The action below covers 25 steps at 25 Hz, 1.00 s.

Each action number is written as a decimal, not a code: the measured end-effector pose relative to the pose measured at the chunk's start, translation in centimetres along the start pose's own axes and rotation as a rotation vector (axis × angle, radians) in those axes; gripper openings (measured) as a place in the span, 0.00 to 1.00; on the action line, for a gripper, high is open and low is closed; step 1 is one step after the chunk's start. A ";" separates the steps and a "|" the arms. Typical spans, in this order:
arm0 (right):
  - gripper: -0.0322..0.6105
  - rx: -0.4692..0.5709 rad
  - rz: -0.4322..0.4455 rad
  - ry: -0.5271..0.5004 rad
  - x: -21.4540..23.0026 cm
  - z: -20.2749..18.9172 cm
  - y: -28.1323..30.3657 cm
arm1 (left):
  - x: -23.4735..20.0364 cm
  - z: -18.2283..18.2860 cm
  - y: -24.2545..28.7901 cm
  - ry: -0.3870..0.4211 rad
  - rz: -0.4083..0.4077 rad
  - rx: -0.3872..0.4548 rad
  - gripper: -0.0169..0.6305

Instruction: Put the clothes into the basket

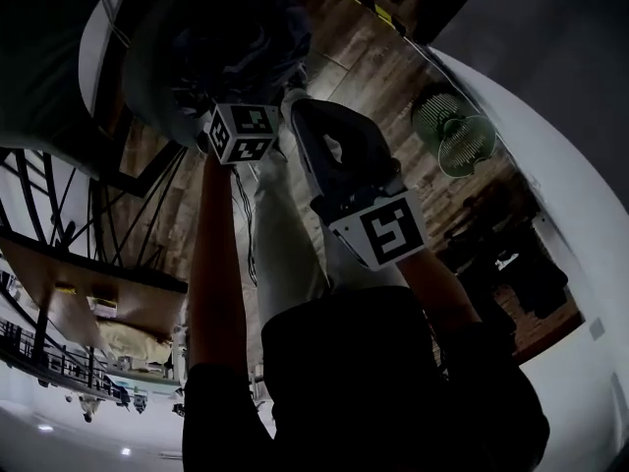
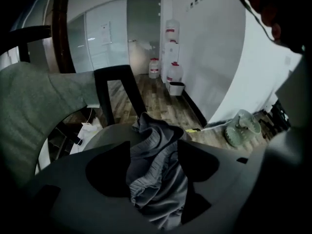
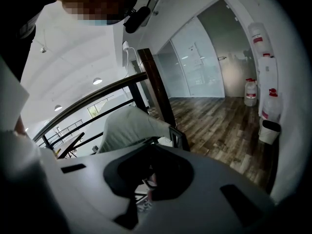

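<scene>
Gripping a dark grey garment (image 2: 157, 157), the left claw (image 2: 154, 172) was clamped on the bunched cloth, its jaws kept apart only by the fabric between them. The garment sat squarely between the jaws in the left gripper view, its folds rising toward 12 o'clock and trailing toward 6 o'clock. The right claw (image 3: 150, 191) carried nothing, its jaws drawn together. A pale grey garment (image 2: 34, 106) hung beside a dark frame (image 2: 114, 89) at 10 o'clock of the held cloth. A green fan (image 2: 241, 128) stood on the wooden floor (image 2: 161, 106) at 3 o'clock, well apart from the left claw.
</scene>
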State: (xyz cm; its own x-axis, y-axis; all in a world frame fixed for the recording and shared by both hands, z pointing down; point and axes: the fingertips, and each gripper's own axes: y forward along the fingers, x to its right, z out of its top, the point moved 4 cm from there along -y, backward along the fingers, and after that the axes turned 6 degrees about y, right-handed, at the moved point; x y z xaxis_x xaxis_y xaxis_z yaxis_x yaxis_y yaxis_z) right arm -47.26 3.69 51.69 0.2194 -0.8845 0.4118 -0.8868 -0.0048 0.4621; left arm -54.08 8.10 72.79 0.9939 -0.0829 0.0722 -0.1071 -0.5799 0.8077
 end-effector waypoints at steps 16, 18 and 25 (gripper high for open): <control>0.06 -0.037 0.006 -0.002 1.3 -1.1 0.4 | -0.2 -5.2 7.4 0.026 -0.053 -0.314 0.38; 0.06 -0.034 0.004 -0.003 1.2 -1.2 0.3 | -0.2 -5.6 7.1 0.018 -0.044 -0.328 0.17; 0.06 -0.021 -0.005 -0.008 0.6 -1.3 -0.5 | 0.2 -4.9 4.5 0.055 0.039 -0.249 0.11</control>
State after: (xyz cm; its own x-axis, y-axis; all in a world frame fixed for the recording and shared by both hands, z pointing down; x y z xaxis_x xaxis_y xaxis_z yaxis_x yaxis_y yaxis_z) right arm -46.13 3.73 52.72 0.2207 -0.8882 0.4030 -0.8771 0.0000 0.4804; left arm -54.20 9.43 79.31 0.9898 -0.0535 0.1320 -0.1424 -0.3592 0.9223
